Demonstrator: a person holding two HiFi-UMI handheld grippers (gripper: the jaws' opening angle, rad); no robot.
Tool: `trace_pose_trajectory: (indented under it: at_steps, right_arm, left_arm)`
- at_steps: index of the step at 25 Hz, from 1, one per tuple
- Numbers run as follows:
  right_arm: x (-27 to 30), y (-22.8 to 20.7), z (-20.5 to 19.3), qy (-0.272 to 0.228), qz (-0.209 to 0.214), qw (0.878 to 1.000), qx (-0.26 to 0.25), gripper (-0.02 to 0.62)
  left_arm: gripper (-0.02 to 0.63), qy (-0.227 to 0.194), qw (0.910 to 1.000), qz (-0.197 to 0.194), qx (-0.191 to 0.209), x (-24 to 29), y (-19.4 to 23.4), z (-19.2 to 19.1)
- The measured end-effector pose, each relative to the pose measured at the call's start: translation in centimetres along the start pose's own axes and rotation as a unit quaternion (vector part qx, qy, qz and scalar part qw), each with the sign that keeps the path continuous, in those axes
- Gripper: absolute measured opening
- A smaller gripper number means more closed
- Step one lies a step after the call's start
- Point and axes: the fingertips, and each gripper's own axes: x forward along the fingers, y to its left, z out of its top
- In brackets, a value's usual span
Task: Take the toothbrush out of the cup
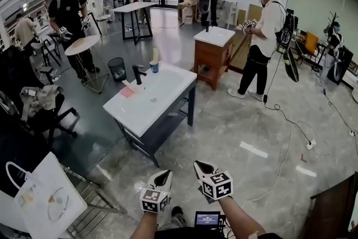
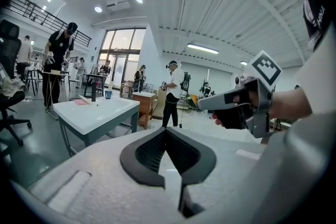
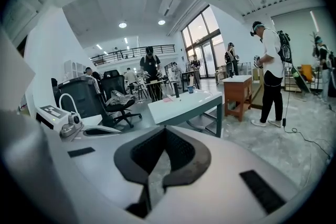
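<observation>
A blue cup [image 1: 154, 67] stands at the far edge of the white sink counter [image 1: 162, 99], beside the black faucet [image 1: 137, 73]. A pale toothbrush [image 1: 155, 55] stands upright in it. Both grippers are low in the head view, well short of the counter, over the floor. My left gripper [image 1: 164, 176] is shut with nothing in it, and so is my right gripper [image 1: 202, 166]. In the left gripper view the left gripper [image 2: 166, 131] points toward the counter [image 2: 100, 110] and the cup [image 2: 107, 94]. In the right gripper view the right gripper [image 3: 164, 129] faces the cup [image 3: 191, 89].
A pink item [image 1: 127, 92] lies on the counter. A black bin [image 1: 117, 69] and a round table [image 1: 82, 45] stand behind it, a wooden cabinet [image 1: 212, 59] to the right. Several people stand around. A cable [image 1: 285, 120] runs over the floor; a white bag [image 1: 45, 198] sits at lower left.
</observation>
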Motion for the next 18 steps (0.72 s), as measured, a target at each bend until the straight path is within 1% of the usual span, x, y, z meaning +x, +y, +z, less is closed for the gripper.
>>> trace_pose_trajectory:
  at_steps: [5, 8, 13, 18]
  right_arm:
    - [5.5, -1.6, 2.8, 0.0, -0.018, 1.0, 0.004, 0.009]
    - [7.9, -2.4, 3.9, 0.003, -0.025, 1.0, 0.007, 0.009]
    - [10.7, -4.1, 4.9, 0.009, -0.034, 0.999, 0.014, 0.009]
    - [13.2, -6.2, 5.8, 0.012, -0.037, 0.999, 0.018, 0.009]
  left_arm:
    - [0.009, 0.002, 0.9998, -0.016, 0.012, 4.0, 5.3, 2.1]
    - [0.009, 0.004, 0.9997, -0.022, 0.01, 6.0, 7.5, 2.9]
    - [0.009, 0.013, 0.9993, -0.034, 0.003, 9.0, 9.5, 3.0]
    - [0.009, 0.02, 0.9991, -0.038, -0.001, 12.1, 11.2, 3.2]
